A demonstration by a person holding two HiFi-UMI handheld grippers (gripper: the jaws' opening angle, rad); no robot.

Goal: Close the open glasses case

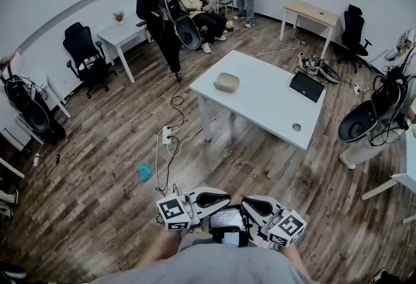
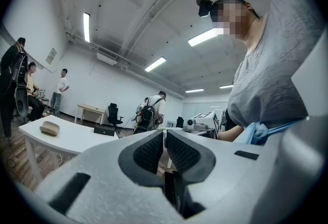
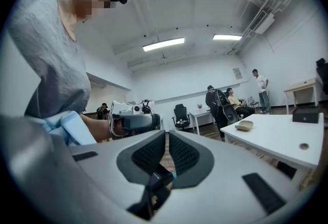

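Observation:
A beige oval glasses case [image 1: 226, 82] lies near the far left corner of the white table [image 1: 260, 110], well out of reach. It also shows as a small glasses case [image 2: 49, 128] at the left of the left gripper view and as a glasses case [image 3: 245, 125] at the right of the right gripper view. Whether its lid is open I cannot tell at this distance. My left gripper [image 1: 227, 197] and right gripper [image 1: 246, 202] are held close to my body, tips toward each other. The left gripper [image 2: 164, 134] is shut and empty, and so is the right gripper [image 3: 167, 135].
A flat black box [image 1: 306, 86] and a small round disc [image 1: 296, 127] also sit on the table. Cables and a power strip [image 1: 167, 136] run over the wooden floor, with a blue object [image 1: 144, 171] near them. Several people, desks and office chairs line the far walls.

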